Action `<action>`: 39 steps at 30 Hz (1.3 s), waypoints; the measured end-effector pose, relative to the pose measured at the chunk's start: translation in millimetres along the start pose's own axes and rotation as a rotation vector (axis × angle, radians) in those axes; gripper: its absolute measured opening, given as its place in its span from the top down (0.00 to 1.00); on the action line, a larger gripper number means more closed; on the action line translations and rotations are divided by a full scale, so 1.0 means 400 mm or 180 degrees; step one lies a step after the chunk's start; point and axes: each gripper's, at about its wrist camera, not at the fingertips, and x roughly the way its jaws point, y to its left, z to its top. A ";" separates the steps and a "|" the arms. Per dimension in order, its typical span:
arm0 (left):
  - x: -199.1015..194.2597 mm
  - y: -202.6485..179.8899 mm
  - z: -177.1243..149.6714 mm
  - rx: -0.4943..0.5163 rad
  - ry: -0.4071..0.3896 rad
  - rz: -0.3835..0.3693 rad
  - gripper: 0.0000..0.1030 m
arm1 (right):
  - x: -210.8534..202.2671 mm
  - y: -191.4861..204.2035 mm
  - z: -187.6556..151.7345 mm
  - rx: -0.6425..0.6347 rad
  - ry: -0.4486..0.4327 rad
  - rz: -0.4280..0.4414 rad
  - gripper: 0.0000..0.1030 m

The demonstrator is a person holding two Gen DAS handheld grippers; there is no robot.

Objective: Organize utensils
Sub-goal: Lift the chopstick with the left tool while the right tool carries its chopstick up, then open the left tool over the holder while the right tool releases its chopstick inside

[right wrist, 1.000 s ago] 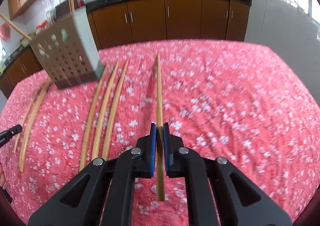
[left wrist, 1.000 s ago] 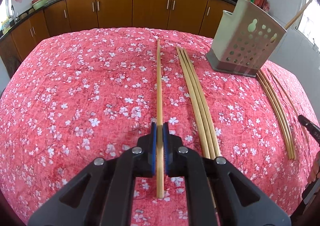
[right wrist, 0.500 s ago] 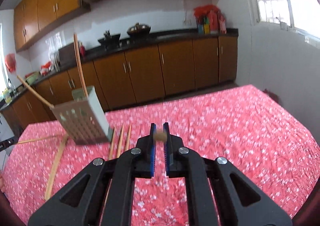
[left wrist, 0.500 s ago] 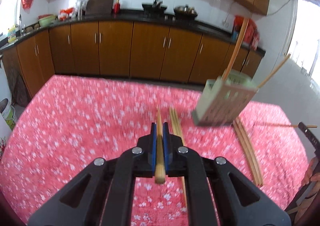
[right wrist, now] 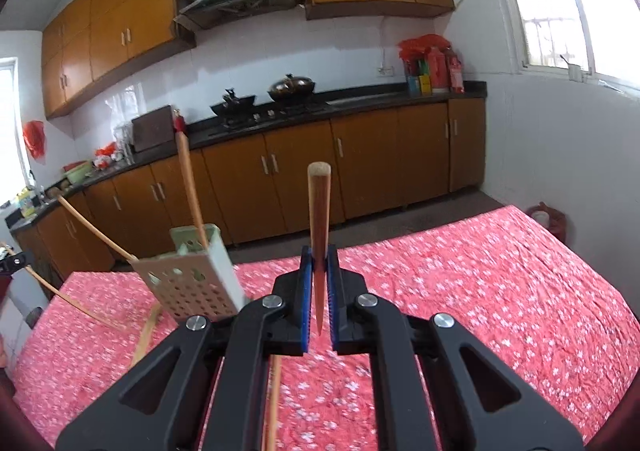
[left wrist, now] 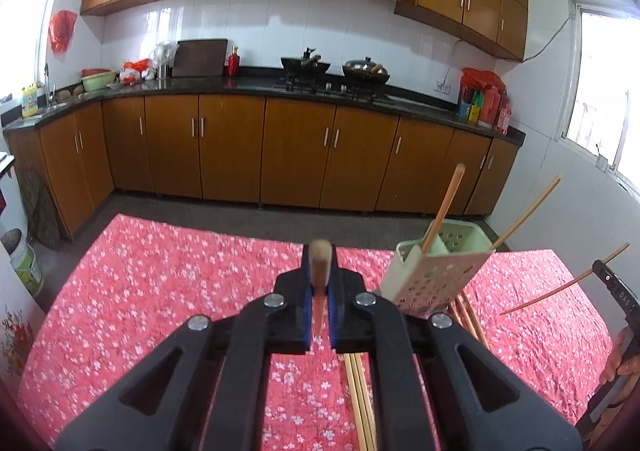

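Left gripper [left wrist: 320, 283]: jaws closed on one wooden chopstick [left wrist: 320, 255], blue pads pressing both its sides, the stick pointing away from the camera so that chiefly its blunt end shows, raised clear of the table. Right gripper [right wrist: 319, 283]: jaws likewise closed on a second chopstick [right wrist: 319, 219], darker reddish-brown, pinched near its thin tip, the thick rounded end tilted up and away. Loose chopsticks [left wrist: 360, 403]: several pale ones lying side by side on the cloth, near, partly hidden under the left gripper's arms; in the right wrist view a single one [right wrist: 273, 399] runs below that gripper's arms. Tablecloth [left wrist: 160, 291]: red, small white blossom print, covering the table. Utensil holder [left wrist: 436, 275]: pale green plastic, perforated front, standing on the cloth right of the left gripper and left of the right gripper [right wrist: 192, 275], between the two; two chopsticks already stand in it, leaning outward. At the far right edge of the left wrist view, part of the other gripper [left wrist: 616, 291] with a thin stick across it, and fingers of a hand [left wrist: 624, 359] below. Far: brown kitchen cabinets [left wrist: 296, 147], dark countertop, two woks [left wrist: 306, 63] on the stove, range hood, white tiled wall, windows at both sides.
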 end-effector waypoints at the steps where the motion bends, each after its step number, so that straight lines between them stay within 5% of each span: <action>1: -0.010 -0.003 0.013 0.0018 -0.0035 0.0000 0.93 | -0.013 0.010 0.018 -0.0011 -0.0032 0.0071 0.93; 7: -0.072 -0.049 0.077 0.0085 -0.0207 -0.0115 0.93 | -0.074 0.064 0.086 -0.0006 -0.0169 0.0497 0.93; 13: -0.134 -0.140 0.137 0.0060 -0.0336 -0.0510 0.93 | -0.114 0.122 0.139 -0.0006 -0.0261 0.0891 0.93; 20: -0.166 -0.238 0.225 -0.0052 -0.0653 -0.0732 0.93 | -0.084 0.181 0.182 -0.0066 -0.0419 0.0892 0.93; 30: -0.081 -0.289 0.309 -0.0223 -0.1115 -0.0349 0.93 | 0.026 0.229 0.208 -0.0125 -0.0516 0.0685 0.93; 39: 0.100 -0.292 0.269 -0.0215 -0.0714 -0.0305 0.93 | 0.123 0.257 0.162 -0.0205 -0.0153 0.0696 0.93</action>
